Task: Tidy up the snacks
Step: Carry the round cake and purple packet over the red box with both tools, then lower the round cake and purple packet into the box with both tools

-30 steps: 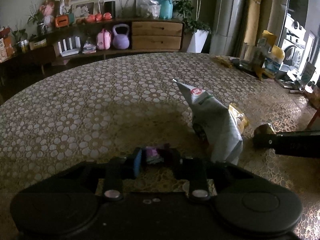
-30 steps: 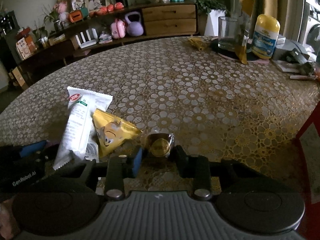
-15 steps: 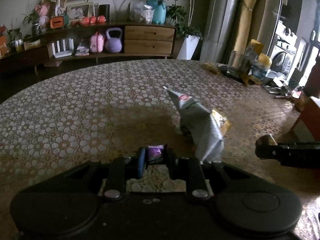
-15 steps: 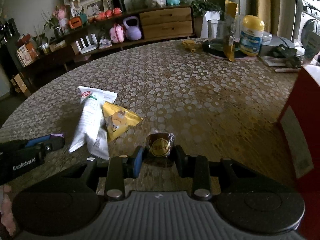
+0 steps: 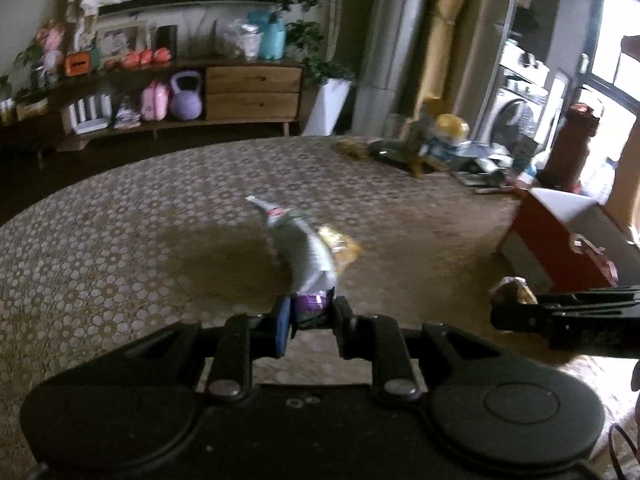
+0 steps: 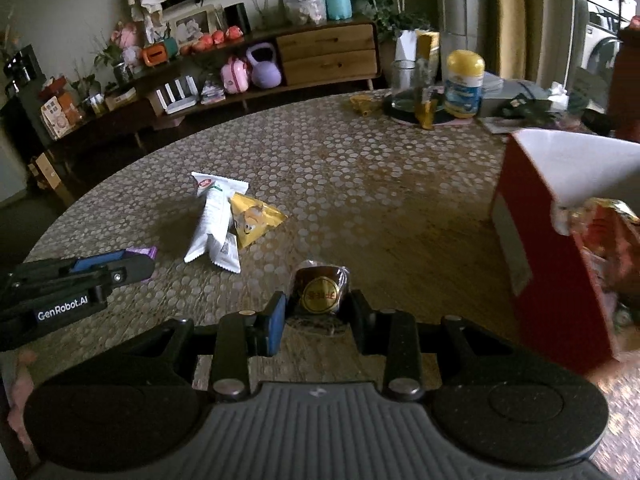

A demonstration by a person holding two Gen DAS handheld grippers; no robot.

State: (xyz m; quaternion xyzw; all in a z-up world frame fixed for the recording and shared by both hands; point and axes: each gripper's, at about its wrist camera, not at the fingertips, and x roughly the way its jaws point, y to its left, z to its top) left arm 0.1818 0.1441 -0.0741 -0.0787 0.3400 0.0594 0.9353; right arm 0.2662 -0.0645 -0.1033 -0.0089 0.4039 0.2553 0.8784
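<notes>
My left gripper [image 5: 309, 312] is shut on a small purple snack packet [image 5: 310, 303], held above the table; the gripper also shows in the right wrist view [image 6: 132, 264]. My right gripper [image 6: 316, 312] is shut on a brown round cake with a gold label [image 6: 321, 293]; the gripper also shows in the left wrist view [image 5: 516, 308]. A white wrapped bar [image 6: 214, 220] and a yellow snack packet [image 6: 256, 218] lie together on the table, also in the left wrist view [image 5: 304, 248]. An open red box [image 6: 560, 248] stands at the right.
The round table [image 6: 340, 168] has a patterned cloth. At its far right are a glass [image 6: 404, 84], a yellow-lidded jar [image 6: 464, 84] and papers [image 6: 516, 104]. A sideboard [image 6: 320, 56] with ornaments stands against the back wall.
Both grippers have lifted and drawn back with their snacks, turning right. The white bar and yellow packet look farther off, and the red box has come more into view.
</notes>
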